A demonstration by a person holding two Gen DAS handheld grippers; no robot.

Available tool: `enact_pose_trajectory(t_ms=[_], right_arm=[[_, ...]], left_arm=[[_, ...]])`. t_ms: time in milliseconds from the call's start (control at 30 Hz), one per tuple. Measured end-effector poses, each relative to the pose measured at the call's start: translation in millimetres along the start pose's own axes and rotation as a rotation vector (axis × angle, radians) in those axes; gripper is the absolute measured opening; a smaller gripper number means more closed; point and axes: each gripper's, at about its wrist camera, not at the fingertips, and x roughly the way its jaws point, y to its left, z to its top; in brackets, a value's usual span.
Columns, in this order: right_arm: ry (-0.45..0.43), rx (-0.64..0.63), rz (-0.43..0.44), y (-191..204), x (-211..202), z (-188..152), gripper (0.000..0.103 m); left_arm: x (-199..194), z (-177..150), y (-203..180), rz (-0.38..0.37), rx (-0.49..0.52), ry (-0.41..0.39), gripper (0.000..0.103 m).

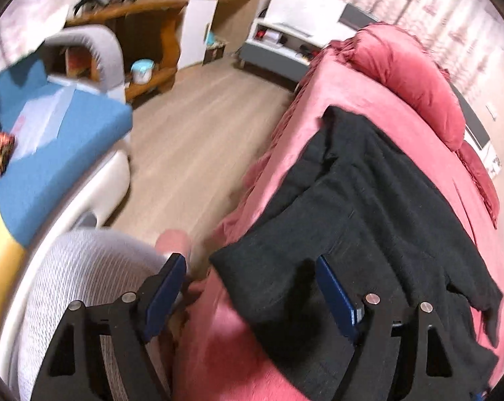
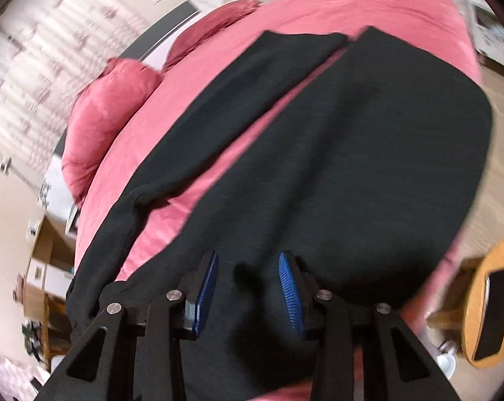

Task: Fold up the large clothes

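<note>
While both pairs of blue pads stand apart with nothing pinched between them, the fold has no hold on the cloth, and that is where trouble can start. The left gripper [image 1: 252, 295] has its jaws spread wide, one pad [image 1: 163, 295] hanging off the bed's near edge over bare pink cover, the other pad [image 1: 338, 300] over the dark cloth; if it shuts from here it may catch only a loose corner, or a pinch of the bed cover [image 1: 322, 87] along with it. The right gripper [image 2: 248, 289] has its jaws parted more narrowly, poised over the black garment [image 2: 335, 153], and no fabric is visibly clamped between its pads [image 2: 290, 287], though whether the tips brush the cloth I cannot tell. The garment, seemingly a large pair of trousers, lies spread on the bed with a strip of pink showing between its two long parts; one edge hangs at the bed's side toward the wooden floor [image 1: 191, 127]. A grip taken too near that overhang could drag the whole piece off the bed. A closing bite that gathers only the top layer would likely leave the fold crooked, and soft knit like this may slide or bunch when lifted. Both views are smeared with motion blur, so a grasp rushed at this pace could easily miss the hem. The pillows [image 2: 105, 123] at the bed's head sit well apart from the cloth and pose little risk.
</note>
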Motion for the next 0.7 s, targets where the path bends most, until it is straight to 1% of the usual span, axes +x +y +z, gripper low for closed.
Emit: enact_pose_trajectory(t_ms=[67,100,133,167,200,267,333,400,433,467,533,567,633,700], right_arm=[[0.002,0.045,0.0,-9,-3,0,0.04],[0.01,0.075,0.016,-10,-1,3,0.04],[0.012,0.097,0.054,-10,-1,3,0.04],[0.014,0.104,0.073,-9,0,2,0.04],[0.017,0.101,0.074,-8,1,1,0.04],[0.023,0.087,0.039,-5,3,-2,0.04],[0.032,0.1,0.025,-7,6,-5,0.04],[0.039,0.124,0.025,-12,7,-6,0.04],[0.037,0.132,0.024,-15,6,-6,0.04],[0.034,0.142,0.023,-17,6,-6,0.04],[0.031,0.139,0.028,-19,1,-4,0.04],[0.032,0.121,0.026,-18,-1,-1,0.04],[0.037,0.072,0.01,-14,-1,9,0.041],[0.037,0.032,-0.018,-8,2,24,0.041]], left_arm=[[4,-8,0,-0.011,-0.019,0.041,0.081],[7,-8,0,-0.017,-0.026,0.055,0.081],[11,-9,0,-0.018,-0.023,0.069,0.083],[12,-8,-1,-0.013,-0.009,0.078,0.083],[12,-9,-2,-0.011,0.003,0.078,0.084],[14,-12,-6,-0.019,0.022,0.083,0.084],[19,-13,-6,-0.029,0.026,0.098,0.082],[20,-14,-8,-0.037,0.027,0.102,0.077],[20,-13,-9,-0.054,0.03,0.11,0.064],[19,-12,-12,-0.068,0.036,0.125,0.057],[12,-7,-19,-0.046,0.077,0.108,0.058],[9,-5,-23,-0.038,0.094,0.104,0.061],[7,3,-29,-0.034,0.114,0.118,0.062],[8,12,-32,-0.04,0.112,0.136,0.063]])
